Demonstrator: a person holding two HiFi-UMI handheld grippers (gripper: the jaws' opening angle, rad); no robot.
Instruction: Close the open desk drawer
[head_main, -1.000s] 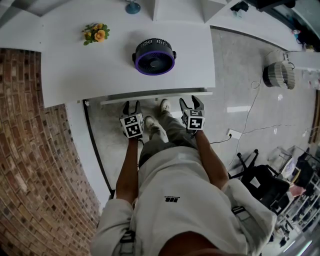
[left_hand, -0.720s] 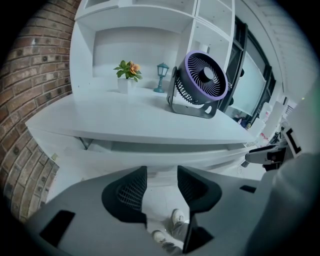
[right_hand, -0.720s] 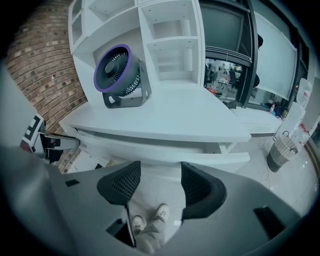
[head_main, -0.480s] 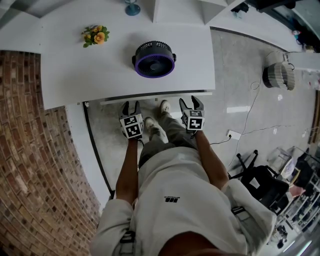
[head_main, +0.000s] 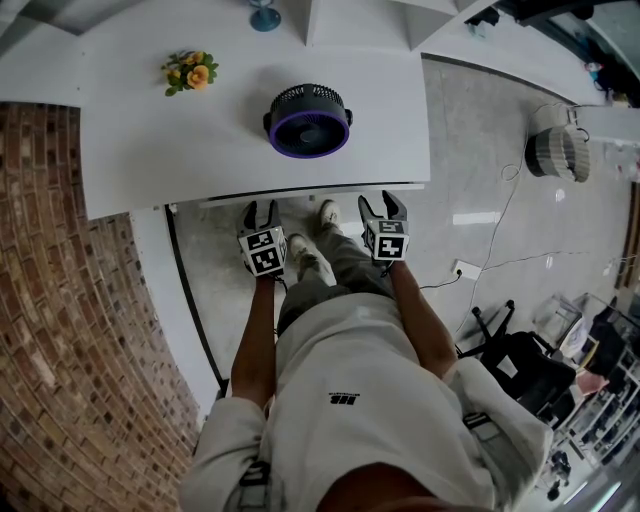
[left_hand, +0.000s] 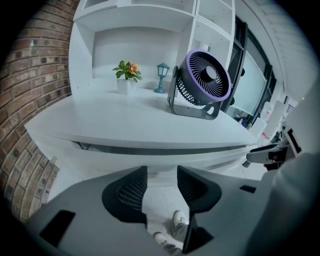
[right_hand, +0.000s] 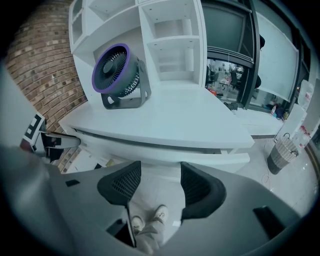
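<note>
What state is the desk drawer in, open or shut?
Nearly shut: the drawer front shows as a thin strip just past the desk edge.

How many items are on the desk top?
3: a fan in the middle, a flower pot back left, a small lamp between them. Anything behind the fan is hidden.

Bright, even indoor light: the white surface (head_main: 200, 130) nearly washes out in the head view, with a thin dark shadow under its front edge. A glare patch shines on the floor (head_main: 478, 217) off the surface's right edge. Both gripper views run cooler and bluish, black at the corners, straight lines bowed — the left tool (left_hand: 161, 172) and right tool (right_hand: 160, 169) look soft up close.
</note>
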